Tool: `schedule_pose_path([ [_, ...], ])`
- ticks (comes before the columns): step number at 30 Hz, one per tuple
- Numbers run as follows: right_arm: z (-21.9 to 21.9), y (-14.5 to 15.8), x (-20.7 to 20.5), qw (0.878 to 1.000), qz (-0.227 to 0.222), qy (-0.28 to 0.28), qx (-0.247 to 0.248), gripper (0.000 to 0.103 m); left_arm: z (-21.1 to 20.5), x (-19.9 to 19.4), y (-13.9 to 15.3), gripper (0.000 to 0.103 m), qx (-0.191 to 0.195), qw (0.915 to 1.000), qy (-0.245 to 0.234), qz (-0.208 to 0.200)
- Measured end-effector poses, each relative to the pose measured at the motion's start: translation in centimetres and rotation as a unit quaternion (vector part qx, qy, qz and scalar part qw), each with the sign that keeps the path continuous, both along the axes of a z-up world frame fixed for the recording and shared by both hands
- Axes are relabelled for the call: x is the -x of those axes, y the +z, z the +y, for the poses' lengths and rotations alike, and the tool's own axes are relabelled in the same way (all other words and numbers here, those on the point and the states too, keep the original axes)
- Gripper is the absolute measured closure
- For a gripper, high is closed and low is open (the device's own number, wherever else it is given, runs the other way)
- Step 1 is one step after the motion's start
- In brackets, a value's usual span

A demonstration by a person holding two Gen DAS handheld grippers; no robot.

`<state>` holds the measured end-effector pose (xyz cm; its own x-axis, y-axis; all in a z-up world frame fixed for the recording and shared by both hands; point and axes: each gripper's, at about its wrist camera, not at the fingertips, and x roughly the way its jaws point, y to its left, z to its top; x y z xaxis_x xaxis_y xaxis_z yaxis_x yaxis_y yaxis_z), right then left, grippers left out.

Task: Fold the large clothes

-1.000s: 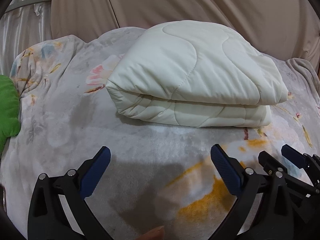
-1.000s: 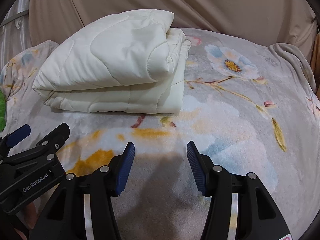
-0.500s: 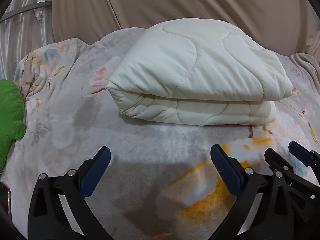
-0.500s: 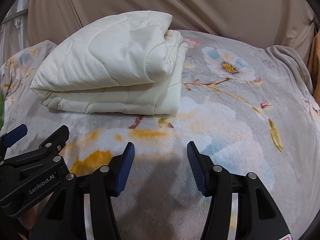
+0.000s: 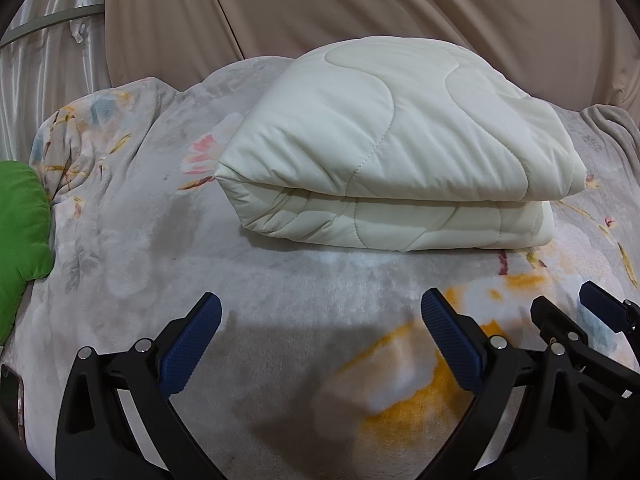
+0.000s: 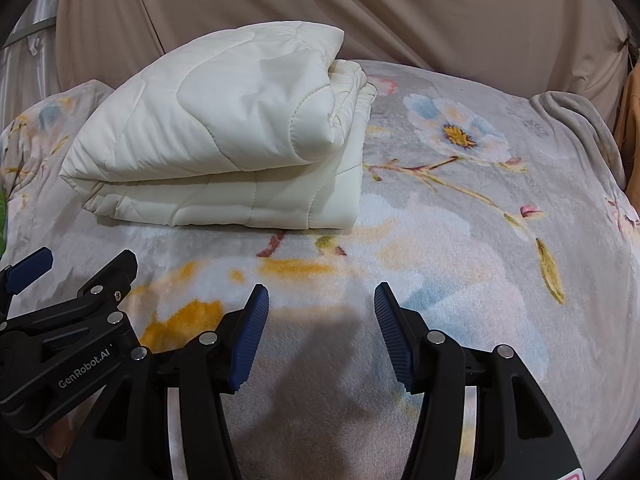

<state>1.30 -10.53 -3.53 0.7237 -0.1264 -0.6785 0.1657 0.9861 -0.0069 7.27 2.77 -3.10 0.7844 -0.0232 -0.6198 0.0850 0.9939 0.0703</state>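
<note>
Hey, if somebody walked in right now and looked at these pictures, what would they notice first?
A cream quilted comforter, folded into a thick bundle, sits in the middle of a grey floral blanket. In front of it the left gripper and right gripper hover side by side, both open and empty. A bright green cushion peeks in at the far left.

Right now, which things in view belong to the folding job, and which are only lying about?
Belong to the job:
- quilt, cream, already folded into a thick stack
- left gripper, open, empty
- right gripper, open, empty

Only lying about:
- floral blanket under the quilt
- green cushion at the left edge
- beige curtain behind
</note>
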Motion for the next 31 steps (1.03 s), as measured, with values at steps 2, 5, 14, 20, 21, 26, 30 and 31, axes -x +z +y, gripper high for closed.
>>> schedule_pose_path([
  [2, -0.06, 0.00, -0.01, 1.000, 0.000, 0.000, 0.001, 0.048, 0.15, -0.01, 0.08, 0.005, 0.000, 1.0000, 0.001, -0.001],
  [5, -0.05, 0.00, 0.02, 1.000, 0.000, -0.001, 0.001, 0.048, 0.15, 0.05, 0.14, 0.005, -0.002, 1.0000, 0.002, -0.003],
  [14, -0.21, 0.00, 0.07, 1.000, -0.001, 0.000, 0.002, 0.048, 0.22, 0.14, 0.19, 0.005, -0.005, 1.0000, 0.002, -0.004],
  [20, -0.28, -0.04, 0.09, 1.000, -0.001, 0.001, 0.003, 0.048, 0.10, 0.16, 0.16, 0.006, -0.008, 0.9999, 0.002, -0.006],
  [21, -0.31, -0.04, 0.13, 1.000, -0.001, 0.001, 0.003, 0.048, 0.09, 0.18, 0.18, 0.006, -0.009, 0.9999, 0.002, -0.007],
  [26, -0.51, -0.03, 0.25, 1.000, -0.001, 0.001, 0.004, 0.048, 0.03, 0.18, 0.23, 0.008, -0.012, 0.9999, -0.001, -0.010],
  [30, -0.50, -0.06, 0.28, 1.000, -0.001, 0.001, 0.004, 0.048, -0.01, 0.15, 0.25, 0.010, -0.013, 0.9999, -0.004, -0.010],
  [31, -0.52, -0.06, 0.28, 1.000, -0.001, 0.002, 0.004, 0.048, 0.05, 0.10, 0.22, 0.010, -0.013, 0.9999, -0.004, -0.010],
])
